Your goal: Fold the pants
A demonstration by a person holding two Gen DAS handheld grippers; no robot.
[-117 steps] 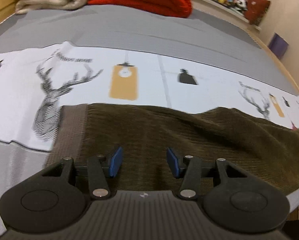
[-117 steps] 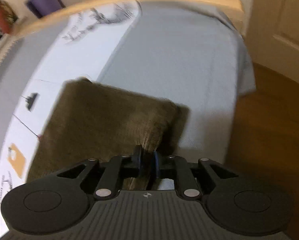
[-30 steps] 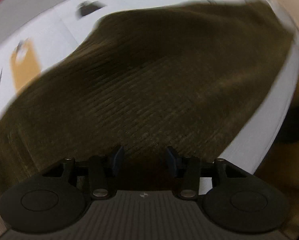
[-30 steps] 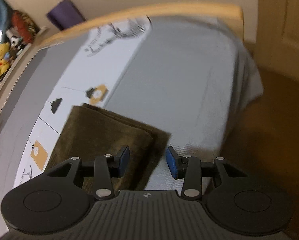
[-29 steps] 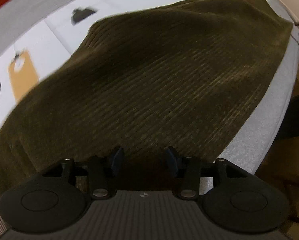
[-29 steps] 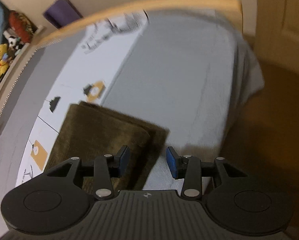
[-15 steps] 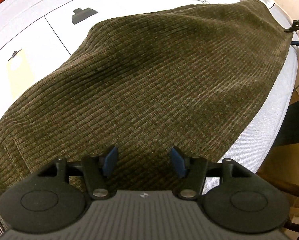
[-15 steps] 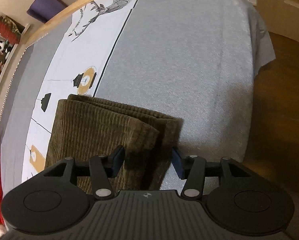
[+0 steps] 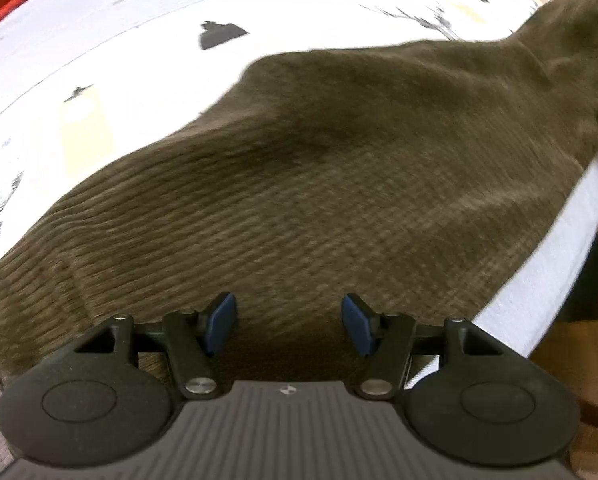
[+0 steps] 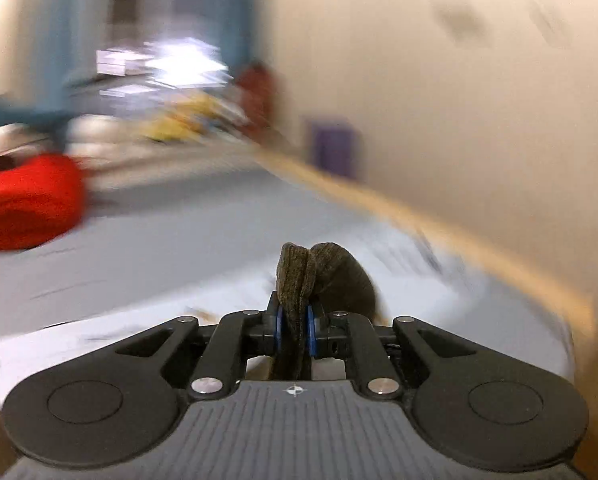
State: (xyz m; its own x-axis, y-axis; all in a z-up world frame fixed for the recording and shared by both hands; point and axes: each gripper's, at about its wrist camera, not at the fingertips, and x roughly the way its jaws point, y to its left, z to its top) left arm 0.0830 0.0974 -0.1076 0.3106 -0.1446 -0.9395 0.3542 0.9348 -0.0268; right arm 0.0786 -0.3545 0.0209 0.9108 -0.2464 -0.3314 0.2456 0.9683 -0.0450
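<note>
Olive-brown corduroy pants (image 9: 319,184) lie across the bed, filling most of the left wrist view. Their far right end (image 9: 571,32) is raised off the bed. My left gripper (image 9: 289,324) hovers just over the near edge of the pants, pointing steeply down, open, with nothing pinched between its blue pads. In the blurred right wrist view my right gripper (image 10: 293,330) is closing, its jaws clamped on a bunched fold of the pants (image 10: 311,276), which sticks up beyond the fingertips, lifted above the bed.
The bed has a grey sheet (image 10: 159,252) and a white printed cover (image 9: 139,60) with deer and lamp motifs. A red blanket (image 10: 23,200) lies at the far end. A wooden bed rail (image 10: 439,224) runs beside a beige wall. Floor shows at right (image 9: 571,344).
My right gripper has shut on the end of the pants, lifted it and swung round toward the room. The pants' far end now rises in the left view. The left gripper stays put.
</note>
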